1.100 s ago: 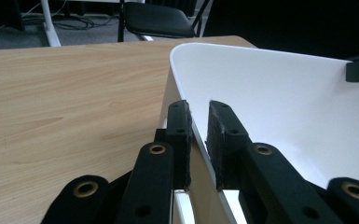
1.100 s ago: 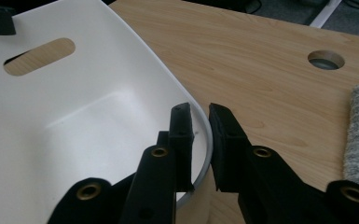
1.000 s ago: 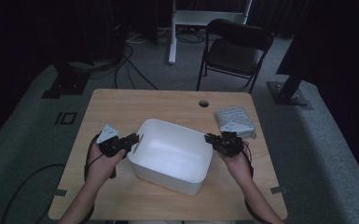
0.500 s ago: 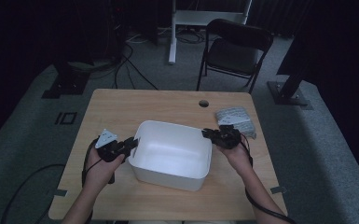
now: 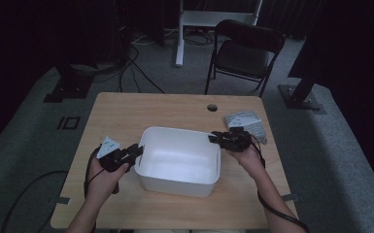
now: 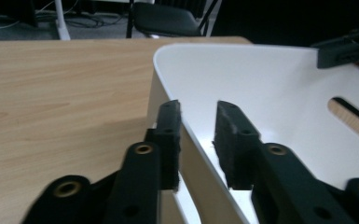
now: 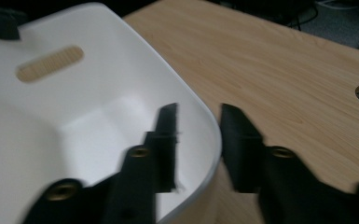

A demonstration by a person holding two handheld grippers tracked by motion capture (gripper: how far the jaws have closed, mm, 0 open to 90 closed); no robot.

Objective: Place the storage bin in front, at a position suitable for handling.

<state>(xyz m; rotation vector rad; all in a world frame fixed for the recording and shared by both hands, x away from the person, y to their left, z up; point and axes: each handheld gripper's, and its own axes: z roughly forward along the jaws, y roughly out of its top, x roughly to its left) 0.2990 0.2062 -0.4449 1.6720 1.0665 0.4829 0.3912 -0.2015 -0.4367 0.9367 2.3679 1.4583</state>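
A white tub (image 5: 178, 160) sits in the middle of a wooden table (image 5: 126, 109), with a person's hand and gripper at each short end.

The left gripper (image 5: 137, 151) straddles the tub's left rim. In the left gripper view, the rim (image 6: 186, 135) runs up between the two black jaws: one jaw is outside the wall and seems to rest against it, the other is inside with a clear gap to the wall. These jaws have just been opening, and they no longer pinch the rim.

The right gripper (image 5: 213, 138) straddles the tub's far right corner. In the right gripper view, the curved rim (image 7: 214, 140) passes between the jaws, one jaw inside the tub, one outside over the table, with space showing on both sides. These jaws have just been opening as well, and they are loose around the rim.

Just beyond the right gripper, on its outer side, lies a grey packet (image 5: 245, 121). A round hole (image 5: 212, 107) is in the table ahead of the tub.
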